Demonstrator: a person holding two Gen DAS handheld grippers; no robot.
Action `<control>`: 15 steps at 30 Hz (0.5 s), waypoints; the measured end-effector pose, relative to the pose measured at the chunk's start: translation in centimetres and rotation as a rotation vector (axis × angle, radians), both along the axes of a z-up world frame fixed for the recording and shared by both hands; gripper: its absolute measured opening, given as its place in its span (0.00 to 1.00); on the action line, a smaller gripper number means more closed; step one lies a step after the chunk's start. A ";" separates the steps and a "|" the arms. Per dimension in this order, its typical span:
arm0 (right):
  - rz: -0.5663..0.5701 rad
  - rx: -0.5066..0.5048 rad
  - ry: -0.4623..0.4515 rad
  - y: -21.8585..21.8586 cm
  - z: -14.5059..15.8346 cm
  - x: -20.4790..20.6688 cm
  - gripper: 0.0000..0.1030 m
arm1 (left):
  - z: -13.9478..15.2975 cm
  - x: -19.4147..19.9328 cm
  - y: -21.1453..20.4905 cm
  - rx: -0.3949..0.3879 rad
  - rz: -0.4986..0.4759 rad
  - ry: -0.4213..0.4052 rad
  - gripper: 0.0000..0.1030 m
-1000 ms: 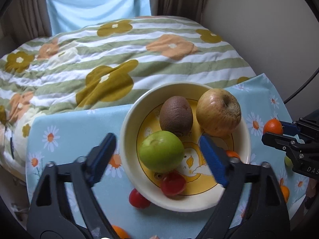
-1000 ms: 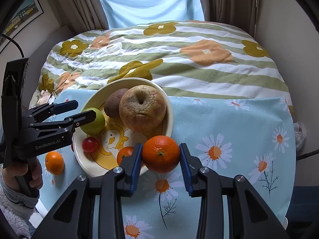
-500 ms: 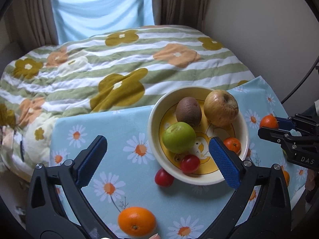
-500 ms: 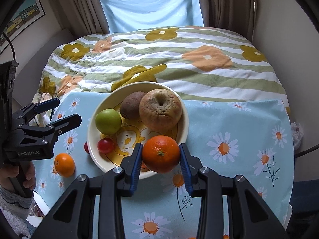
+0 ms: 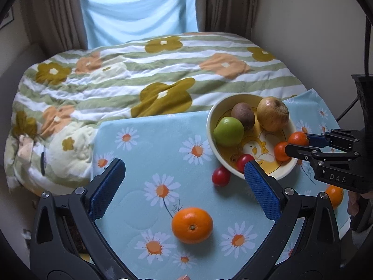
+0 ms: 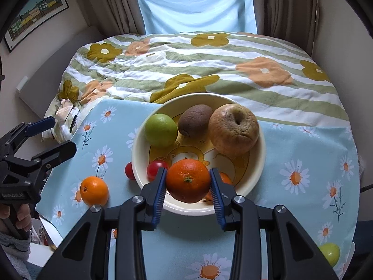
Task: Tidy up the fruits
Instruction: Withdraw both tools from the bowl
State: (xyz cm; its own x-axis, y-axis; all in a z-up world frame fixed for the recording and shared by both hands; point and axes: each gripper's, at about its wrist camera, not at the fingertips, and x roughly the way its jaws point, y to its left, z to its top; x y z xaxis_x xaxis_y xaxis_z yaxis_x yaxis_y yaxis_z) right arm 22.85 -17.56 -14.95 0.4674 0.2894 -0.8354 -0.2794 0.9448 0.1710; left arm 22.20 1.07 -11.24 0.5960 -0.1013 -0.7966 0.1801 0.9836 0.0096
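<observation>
My right gripper is shut on an orange, held just above the near rim of the cream bowl. In the bowl lie a green apple, a kiwi, a wrinkled brown apple, a cherry tomato and a small orange partly hidden behind my finger. My left gripper stands open and empty above the daisy cloth, left of the bowl. A loose orange lies below it, and a red tomato sits by the bowl.
The flowered blue cloth covers a small table that butts against a bed with a striped floral quilt. Another orange lies at the table's right edge. A green fruit sits near the front right corner. A wall stands on the right.
My left gripper has drawn back and up from the bowl, leftward, bringing the loose orange into view. My right gripper has carried its orange over the bowl's near rim.
</observation>
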 end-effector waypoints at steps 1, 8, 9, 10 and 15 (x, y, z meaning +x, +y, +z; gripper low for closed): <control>0.004 -0.006 0.010 0.4 -0.5 0.1 0.33 | 0.0 -0.2 0.3 0.001 0.004 0.003 1.00; 0.027 -0.025 0.040 1.8 -3.0 0.3 0.33 | -0.9 -1.6 1.7 0.010 0.025 0.025 1.00; 0.027 -0.029 0.040 1.9 -3.3 0.3 0.33 | -1.1 -1.7 1.8 0.009 0.028 0.029 1.00; 0.027 -0.030 0.040 2.0 -3.4 0.3 0.33 | -1.2 -1.8 1.9 0.008 0.029 0.033 1.00; 0.016 -0.036 0.021 2.1 -3.5 0.2 0.41 | -1.7 -2.1 2.1 0.008 0.028 0.045 1.00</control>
State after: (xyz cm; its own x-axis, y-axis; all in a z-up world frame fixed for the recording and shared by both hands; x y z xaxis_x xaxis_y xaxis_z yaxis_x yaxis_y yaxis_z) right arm 23.06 -15.42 -18.49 0.4447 0.2668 -0.8550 -0.2914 0.9458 0.1435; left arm 20.09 3.15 -12.93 0.5621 -0.0789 -0.8233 0.1529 0.9882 0.0097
